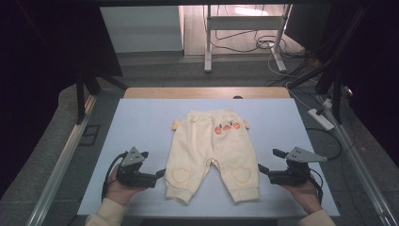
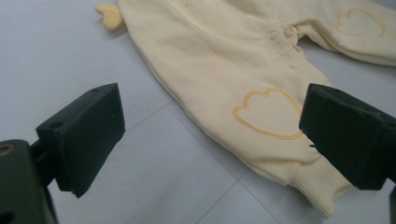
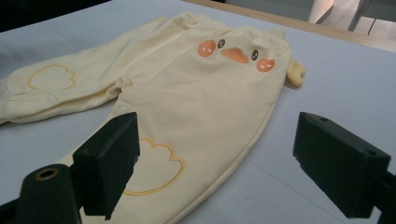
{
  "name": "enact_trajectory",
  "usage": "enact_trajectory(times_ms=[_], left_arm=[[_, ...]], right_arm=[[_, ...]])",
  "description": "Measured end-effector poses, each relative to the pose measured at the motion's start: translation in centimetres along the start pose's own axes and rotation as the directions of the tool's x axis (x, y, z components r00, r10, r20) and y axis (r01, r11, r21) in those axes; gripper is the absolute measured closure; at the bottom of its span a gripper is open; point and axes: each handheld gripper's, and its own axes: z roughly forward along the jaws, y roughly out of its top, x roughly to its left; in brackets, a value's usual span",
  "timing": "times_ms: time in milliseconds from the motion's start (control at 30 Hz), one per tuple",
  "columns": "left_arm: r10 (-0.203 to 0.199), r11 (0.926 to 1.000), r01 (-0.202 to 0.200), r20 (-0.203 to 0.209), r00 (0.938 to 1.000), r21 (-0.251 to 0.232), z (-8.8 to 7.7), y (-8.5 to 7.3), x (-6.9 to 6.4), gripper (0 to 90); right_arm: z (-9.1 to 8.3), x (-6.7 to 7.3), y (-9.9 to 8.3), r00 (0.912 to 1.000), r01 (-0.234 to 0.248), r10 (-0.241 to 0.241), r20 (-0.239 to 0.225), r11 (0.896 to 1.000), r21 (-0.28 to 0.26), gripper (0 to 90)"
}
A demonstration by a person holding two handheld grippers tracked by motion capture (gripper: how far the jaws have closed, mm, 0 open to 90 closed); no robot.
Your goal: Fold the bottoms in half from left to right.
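Both grippers, left [image 1: 159, 174] and right [image 1: 266, 161], gape empty beside soft cream trousers [image 1: 214, 150] (heart-stitched knees, ribbed cuffs).

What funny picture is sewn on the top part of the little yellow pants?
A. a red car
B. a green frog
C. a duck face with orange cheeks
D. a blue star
C: the little yellow pants lie flat on the table, and near the waistband sits a duck face with two dark eyes, an orange beak and round orange cheeks.
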Motion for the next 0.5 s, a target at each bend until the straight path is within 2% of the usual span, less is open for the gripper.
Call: enact_trajectory(times_ms=[67,333,500], left_arm=[[0.007,1.0000,-0.007,0.004,1.0000,-0.006,-0.04,0.02,-0.05,6.8],[0.018,0.9998,-0.018,0.018,0.9997,0.007,0.05,-0.27,-0.17,7.1],[0.025,0.9997,-0.025,0.012,0.9996,0.005,0.06,-0.23,-0.02,7.1]], right_arm=[[0.16,-0.19,-0.10,0.9999,-0.009,0.009,-0.012,1.000,0.006,15.4],[0.44,-0.28,-0.04,1.0000,0.005,-0.005,-0.003,1.000,0.015,15.4],[0.81,-0.47,0.04,0.9999,-0.014,0.014,-0.001,1.000,0.015,15.5]])
